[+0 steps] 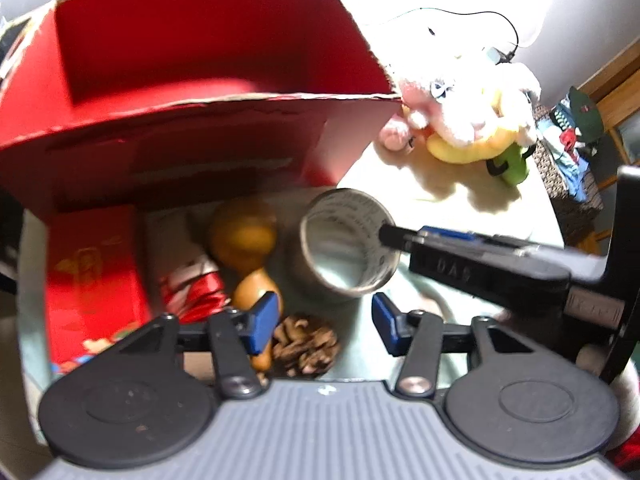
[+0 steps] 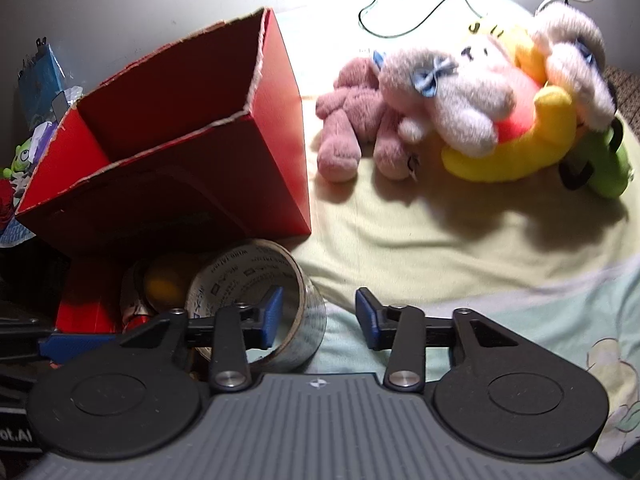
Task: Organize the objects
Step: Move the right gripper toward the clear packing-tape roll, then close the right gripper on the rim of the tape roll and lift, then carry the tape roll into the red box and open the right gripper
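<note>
Tape (image 1: 347,246) is sitting in the middle of the left wrist view, a roll standing tilted on pale bedding (image 1: 448,184) with its hollow core facing the camera; the left gripper (image 1: 325,322) is hanging just short of it, blue pads apart, nothing pressing between them; a pine cone (image 1: 306,345) is lying right below the left pad, and a tan gourd (image 1: 245,236) is resting just left of the roll; a red and white wrapper (image 1: 192,290) is lying beside the gourd, and a flat red packet (image 1: 94,284) is lying further left; a big red cardboard box (image 1: 192,92) is standing open behind them all; the right gripper (image 1: 387,236) is reaching in from the right, one dark finger poking over the roll's rim; soft toys (image 1: 472,116) are piled on the bedding well apart to the right.

Turning to the right wrist view, the right gripper (image 2: 319,318) is straddling the wall of the tape (image 2: 256,300), left pad inside the core, right pad outside and clear of it, so the jaws are standing apart, not yet clamping; the box (image 2: 168,152) is standing just behind the roll; the gourd (image 2: 164,284) is showing as a yellow blur to the left; the toys (image 2: 468,108) are heaped far right on the bedding (image 2: 440,248), a thin cable (image 2: 404,8) trailing behind them.
</note>
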A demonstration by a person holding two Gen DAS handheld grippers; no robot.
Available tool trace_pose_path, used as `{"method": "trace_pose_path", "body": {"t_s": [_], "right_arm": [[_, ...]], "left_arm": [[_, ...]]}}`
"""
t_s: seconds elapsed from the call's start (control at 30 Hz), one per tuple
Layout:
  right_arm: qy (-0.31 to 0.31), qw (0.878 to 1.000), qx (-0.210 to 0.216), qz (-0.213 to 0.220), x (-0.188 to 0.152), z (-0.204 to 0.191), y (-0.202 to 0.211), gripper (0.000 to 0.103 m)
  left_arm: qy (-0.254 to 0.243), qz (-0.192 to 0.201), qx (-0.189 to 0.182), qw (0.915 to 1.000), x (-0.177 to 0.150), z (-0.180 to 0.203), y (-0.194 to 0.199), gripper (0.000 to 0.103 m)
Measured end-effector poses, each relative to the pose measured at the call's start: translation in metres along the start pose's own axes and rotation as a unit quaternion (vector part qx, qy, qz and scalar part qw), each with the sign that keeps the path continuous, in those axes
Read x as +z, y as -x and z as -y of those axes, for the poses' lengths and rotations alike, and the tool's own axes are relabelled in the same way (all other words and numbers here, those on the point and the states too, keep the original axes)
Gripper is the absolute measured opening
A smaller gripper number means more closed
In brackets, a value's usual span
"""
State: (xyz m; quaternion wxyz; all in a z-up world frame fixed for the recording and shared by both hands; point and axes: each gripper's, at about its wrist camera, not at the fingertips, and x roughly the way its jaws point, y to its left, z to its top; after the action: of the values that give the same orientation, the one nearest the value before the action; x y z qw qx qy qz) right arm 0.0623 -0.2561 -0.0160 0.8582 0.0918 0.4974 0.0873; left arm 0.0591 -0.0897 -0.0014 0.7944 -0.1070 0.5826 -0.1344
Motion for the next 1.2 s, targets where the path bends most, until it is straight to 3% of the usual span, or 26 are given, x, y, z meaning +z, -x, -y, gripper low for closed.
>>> {"method": "trace_pose_path", "body": {"t_s": [0.13,0.3,0.4,0.6,0.73,0.9,1.07,1.2], "right_arm": [[0.016,1.0,0.013,-0.011,0.002,-0.001,-0.005,0.033],[0.026,0.999,0.028,-0.025,0.007,0.001,-0.014,0.023],[0.023,0.998,0.045,-0.033,0.009,0.005,-0.017,0.015],[0.028,0.998,0.048,-0.037,0.009,0.01,-0.014,0.013],[0.016,0.999,0.034,-0.033,0.008,0.021,-0.001,0.011],[0.001,1.0,-0.004,0.022,0.01,0.029,0.035,0.01],[-0.013,0.994,-0.036,0.107,0.02,0.019,0.083,0.01],[-0.009,0.983,-0.035,0.178,0.043,0.0,0.112,0.01]], "left_arm": [[0.029,-0.022,-0.025,0.999,0.008,-0.004,-0.02,0.033],[0.055,-0.027,-0.031,0.9976,0.017,-0.008,-0.03,0.033],[0.053,-0.029,-0.013,0.9981,0.021,-0.006,-0.037,0.024],[0.052,-0.02,-0.011,0.9984,0.019,-0.007,-0.034,0.018],[0.025,-0.024,-0.022,0.9992,0.017,0.008,-0.034,0.018],[-0.046,-0.012,-0.045,0.9978,0.02,0.037,-0.019,0.018],[-0.12,0.035,-0.068,0.9899,0.032,0.058,0.016,0.018],[-0.149,0.081,-0.091,0.9813,0.049,0.057,0.051,0.018]]}}
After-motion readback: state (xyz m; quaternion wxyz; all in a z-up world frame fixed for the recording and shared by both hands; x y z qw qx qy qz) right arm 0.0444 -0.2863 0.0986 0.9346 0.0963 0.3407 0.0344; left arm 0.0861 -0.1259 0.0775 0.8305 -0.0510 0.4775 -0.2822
